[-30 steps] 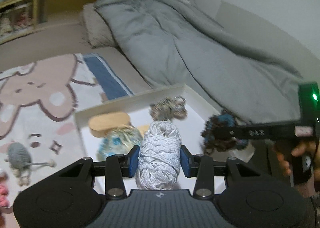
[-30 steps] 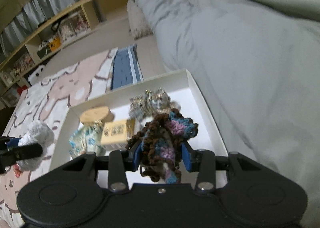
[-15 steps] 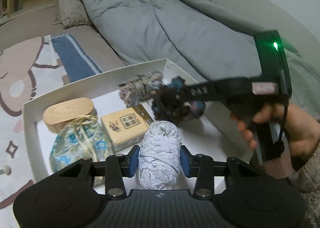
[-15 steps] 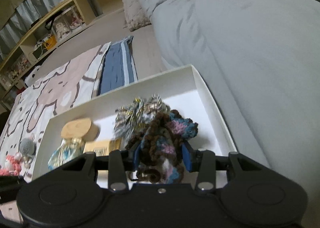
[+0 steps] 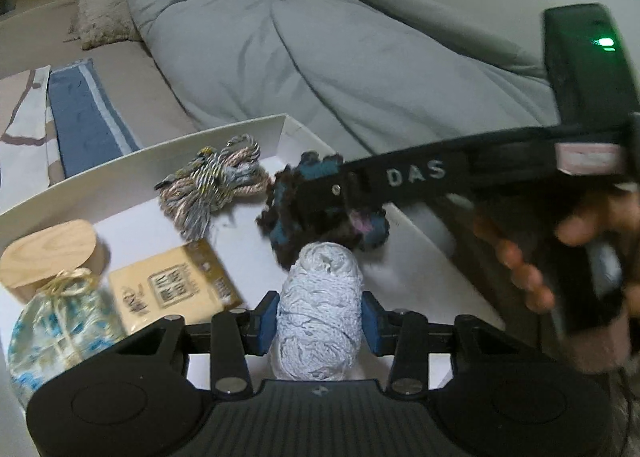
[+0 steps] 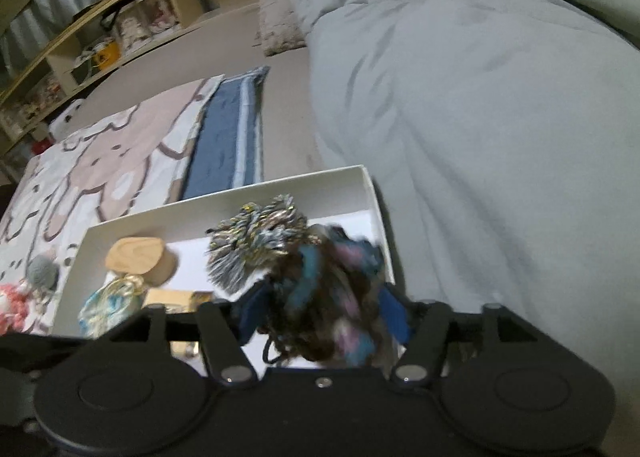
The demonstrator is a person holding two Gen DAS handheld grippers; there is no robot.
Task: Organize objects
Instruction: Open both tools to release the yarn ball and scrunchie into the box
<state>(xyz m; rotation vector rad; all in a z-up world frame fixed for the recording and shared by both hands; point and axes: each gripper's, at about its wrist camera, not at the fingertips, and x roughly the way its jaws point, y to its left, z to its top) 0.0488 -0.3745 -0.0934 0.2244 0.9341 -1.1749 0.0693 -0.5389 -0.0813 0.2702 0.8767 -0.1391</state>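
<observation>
Left gripper (image 5: 319,321) clamps pale yarn (image 5: 318,309) mid-skein; right gripper (image 6: 324,311) pinches dark yarn (image 6: 332,297) over box (image 6: 372,193). Both likely soft, light, squashy.

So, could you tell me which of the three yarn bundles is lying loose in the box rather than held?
The grey-and-pink striped skein by the white box's far wall; the pale blue one sits in the left gripper, the dark brown-blue one in the right gripper.

Tray (image 5: 120,173) lies on the bed, beside the duvet (image 5: 320,57) at its right. In the tray: wooden block (image 5: 48,253) far left, pouch (image 5: 60,337) before it, card box (image 5: 172,293) right of the pouch, tassel bundle (image 5: 212,185) behind the card box.
</observation>
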